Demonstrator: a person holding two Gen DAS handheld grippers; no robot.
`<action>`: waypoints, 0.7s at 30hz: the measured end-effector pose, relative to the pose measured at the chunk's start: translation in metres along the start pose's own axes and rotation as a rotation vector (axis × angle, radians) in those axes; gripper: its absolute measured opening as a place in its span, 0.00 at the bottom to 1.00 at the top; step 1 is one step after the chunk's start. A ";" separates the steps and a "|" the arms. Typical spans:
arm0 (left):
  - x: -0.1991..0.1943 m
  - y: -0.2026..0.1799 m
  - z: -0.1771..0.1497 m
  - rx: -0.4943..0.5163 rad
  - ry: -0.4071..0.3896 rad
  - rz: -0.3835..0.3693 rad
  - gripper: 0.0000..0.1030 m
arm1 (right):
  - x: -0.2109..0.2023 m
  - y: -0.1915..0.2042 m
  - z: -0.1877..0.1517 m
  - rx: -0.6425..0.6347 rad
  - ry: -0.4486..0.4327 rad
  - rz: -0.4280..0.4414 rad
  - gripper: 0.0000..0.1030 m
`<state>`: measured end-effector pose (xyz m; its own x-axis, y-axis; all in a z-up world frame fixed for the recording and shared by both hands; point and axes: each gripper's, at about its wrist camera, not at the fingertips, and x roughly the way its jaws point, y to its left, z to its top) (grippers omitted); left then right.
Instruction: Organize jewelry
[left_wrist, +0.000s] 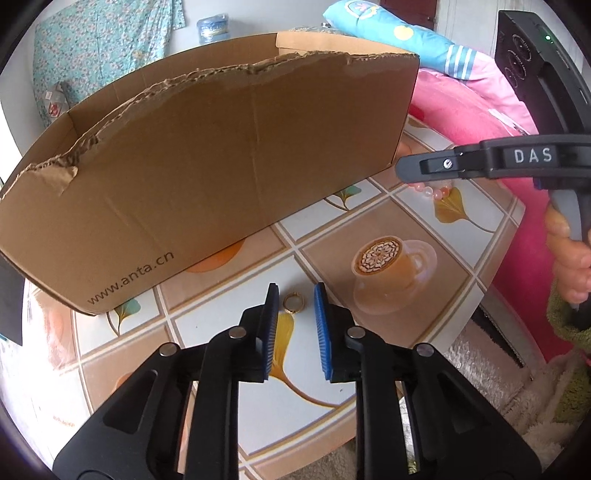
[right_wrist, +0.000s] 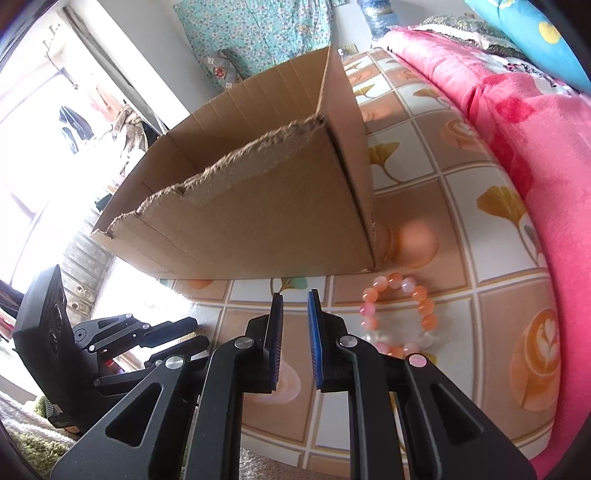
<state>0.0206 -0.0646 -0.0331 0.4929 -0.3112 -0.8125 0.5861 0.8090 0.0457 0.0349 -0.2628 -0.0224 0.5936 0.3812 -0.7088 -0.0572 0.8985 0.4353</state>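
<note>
A small gold ring (left_wrist: 293, 302) lies on the patterned tabletop, between the tips of my open left gripper (left_wrist: 295, 299). A pink and orange bead bracelet (right_wrist: 399, 317) lies on the table just right of my open, empty right gripper (right_wrist: 294, 299). In the left wrist view the bracelet (left_wrist: 434, 190) shows partly under the right gripper's finger (left_wrist: 424, 168). A torn-edged cardboard box (left_wrist: 221, 158) stands open on the table behind both; it also shows in the right wrist view (right_wrist: 258, 206).
The table (left_wrist: 391, 221) has a tile-print cloth with coffee cups and ginkgo leaves. A pink blanket (right_wrist: 535, 147) and a blue pillow (left_wrist: 388, 29) lie along the far right. The left gripper body (right_wrist: 110, 339) shows at lower left of the right wrist view.
</note>
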 end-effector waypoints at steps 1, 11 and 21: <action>0.000 0.000 0.001 0.000 -0.001 0.000 0.16 | -0.003 -0.001 0.000 0.002 -0.007 -0.003 0.14; -0.001 0.005 -0.002 -0.032 -0.009 -0.024 0.10 | -0.022 -0.008 -0.004 0.021 -0.043 -0.052 0.14; -0.007 0.012 -0.007 -0.045 -0.021 -0.027 0.07 | -0.022 0.008 -0.009 -0.076 -0.029 -0.166 0.30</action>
<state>0.0196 -0.0495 -0.0314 0.4908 -0.3433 -0.8008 0.5698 0.8218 -0.0030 0.0139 -0.2624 -0.0083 0.6229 0.2205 -0.7506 -0.0160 0.9628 0.2697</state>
